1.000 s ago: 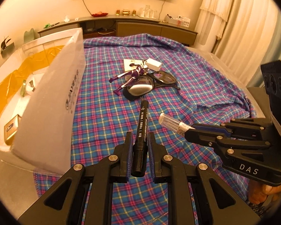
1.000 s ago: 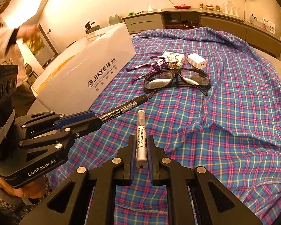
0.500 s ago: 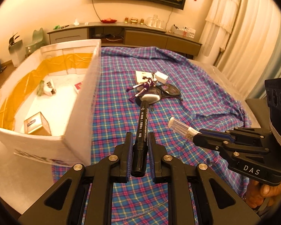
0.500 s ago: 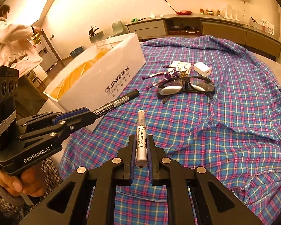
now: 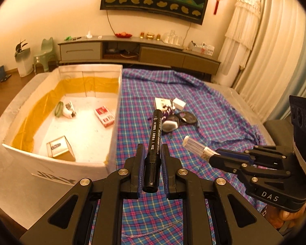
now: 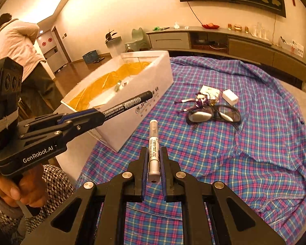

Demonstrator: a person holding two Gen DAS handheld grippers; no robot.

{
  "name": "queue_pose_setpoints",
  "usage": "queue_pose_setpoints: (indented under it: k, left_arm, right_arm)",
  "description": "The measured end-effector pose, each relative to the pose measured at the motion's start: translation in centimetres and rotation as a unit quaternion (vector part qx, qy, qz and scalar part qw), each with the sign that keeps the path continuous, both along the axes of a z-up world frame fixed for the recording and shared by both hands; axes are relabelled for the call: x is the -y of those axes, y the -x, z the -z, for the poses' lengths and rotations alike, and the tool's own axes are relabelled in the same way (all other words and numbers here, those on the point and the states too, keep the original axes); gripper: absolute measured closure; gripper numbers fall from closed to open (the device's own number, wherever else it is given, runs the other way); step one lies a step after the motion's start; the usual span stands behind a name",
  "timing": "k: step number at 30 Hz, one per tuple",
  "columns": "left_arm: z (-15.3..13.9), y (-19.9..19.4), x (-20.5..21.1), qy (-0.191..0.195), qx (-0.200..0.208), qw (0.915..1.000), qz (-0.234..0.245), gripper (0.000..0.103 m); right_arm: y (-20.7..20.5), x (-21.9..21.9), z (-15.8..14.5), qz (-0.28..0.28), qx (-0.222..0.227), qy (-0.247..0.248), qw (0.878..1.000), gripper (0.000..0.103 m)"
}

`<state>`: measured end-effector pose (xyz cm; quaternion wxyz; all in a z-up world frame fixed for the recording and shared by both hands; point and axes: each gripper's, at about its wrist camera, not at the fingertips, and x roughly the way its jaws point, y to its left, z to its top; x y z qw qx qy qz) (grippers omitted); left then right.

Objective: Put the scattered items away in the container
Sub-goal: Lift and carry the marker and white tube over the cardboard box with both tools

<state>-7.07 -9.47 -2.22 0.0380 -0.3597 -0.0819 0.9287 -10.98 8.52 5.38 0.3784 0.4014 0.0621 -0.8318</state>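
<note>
My left gripper (image 5: 151, 149) is shut on a black marker (image 5: 154, 134) that points forward above the plaid cloth (image 5: 214, 110), just right of the white box (image 5: 116, 110). My right gripper (image 6: 154, 151) is shut on a silver pen (image 6: 154, 143) with a clear cap. Each gripper shows in the other's view: the right gripper (image 5: 214, 155) low at the right, the left gripper (image 6: 100, 114) at the left with the black marker (image 6: 130, 104) in front of the white box (image 6: 153, 89). On the cloth lie dark glasses (image 6: 216, 115), a purple figure (image 6: 195, 102), a white charger (image 6: 230, 98) and a card (image 6: 209, 90).
Inside the box rest a red-and-white pack (image 5: 104, 116), a small gold carton (image 5: 60, 149) and a white roll (image 5: 68, 109). A long sideboard (image 5: 140, 51) stands by the far wall. Another person (image 6: 18, 49) stands at the left, beyond the box. Curtains (image 5: 275, 61) hang at the right.
Both grippers have risen with their pens still held. The box interior has come into full view at the left, and the things on the cloth look smaller and farther off.
</note>
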Motion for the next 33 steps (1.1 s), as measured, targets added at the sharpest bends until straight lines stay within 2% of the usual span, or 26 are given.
queue_pose_setpoints:
  k: [7, 13, 26, 33]
  left_arm:
    - [-1.5, -0.7, 2.2, -0.005, -0.018, 0.9998, -0.012, 0.087]
    - [-2.2, -0.9, 5.5, -0.028, -0.023, 0.9988, -0.035, 0.087]
    - [-2.9, 0.2, 11.6, -0.038, -0.037, 0.9962, -0.069, 0.087]
    - [-2.1, 1.8, 14.4, -0.048, -0.020, 0.9952, -0.084, 0.087]
  right_arm:
    - [-0.7, 2.2, -2.3, -0.017, -0.023, -0.004, 1.000, 0.091]
    - [-0.5, 4.7, -3.8, -0.033, -0.041, -0.012, 0.999, 0.091]
    - [1.3, 11.6, -5.9, -0.071, -0.043, -0.017, 0.996, 0.091]
    - [3.1, 15.2, -6.3, -0.082, -0.032, -0.015, 0.996, 0.091]
